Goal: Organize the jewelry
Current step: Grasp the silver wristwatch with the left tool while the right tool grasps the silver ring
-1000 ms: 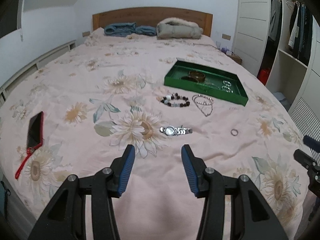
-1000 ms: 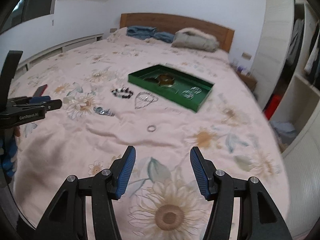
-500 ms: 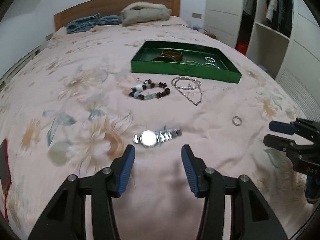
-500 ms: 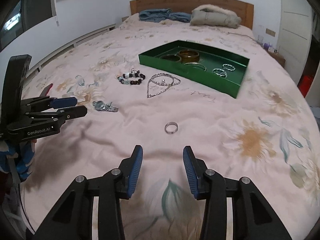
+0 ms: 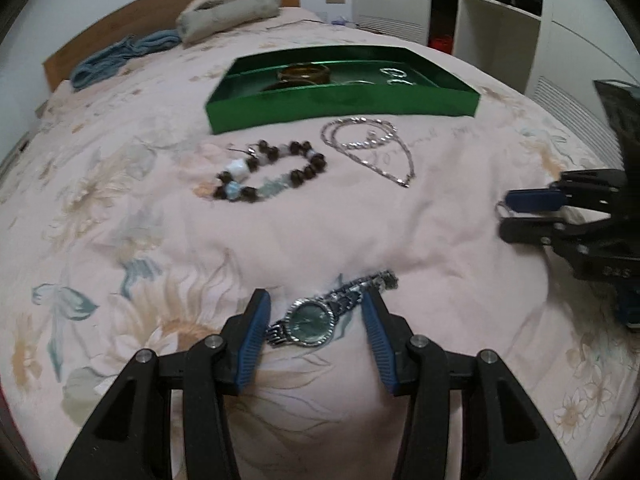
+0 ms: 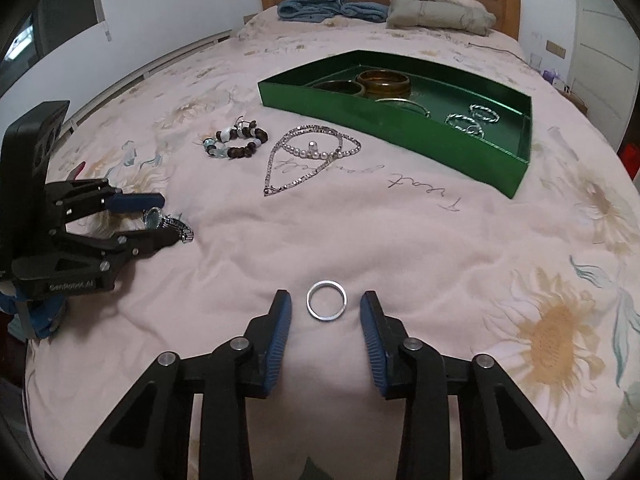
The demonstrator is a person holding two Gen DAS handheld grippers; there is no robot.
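A silver watch [image 5: 311,322] with a dark dial lies on the floral bedspread between the blue pads of my left gripper [image 5: 315,296]. That gripper is open and its pads stand clear of the watch. In the right wrist view a silver ring [image 6: 327,318] lies between the fingers of my right gripper [image 6: 325,298]. Its jaws are closing and the pads do not touch the ring. A bead bracelet [image 6: 236,140] and a silver necklace [image 6: 308,156] lie in front of the green tray [image 6: 400,128], which holds bangles [image 6: 384,82] and small rings.
A beige jacket [image 6: 440,12] and a blue garment [image 6: 320,8] lie by the wooden headboard. White wardrobe shelves [image 5: 500,28] stand beyond the bed's right side. Each gripper shows at the edge of the other's view, the left gripper [image 6: 166,219] low over the watch.
Both grippers came down and forward onto the bedspread. The watch now sits between the left fingers and the ring between the right ones. The right jaws have narrowed.
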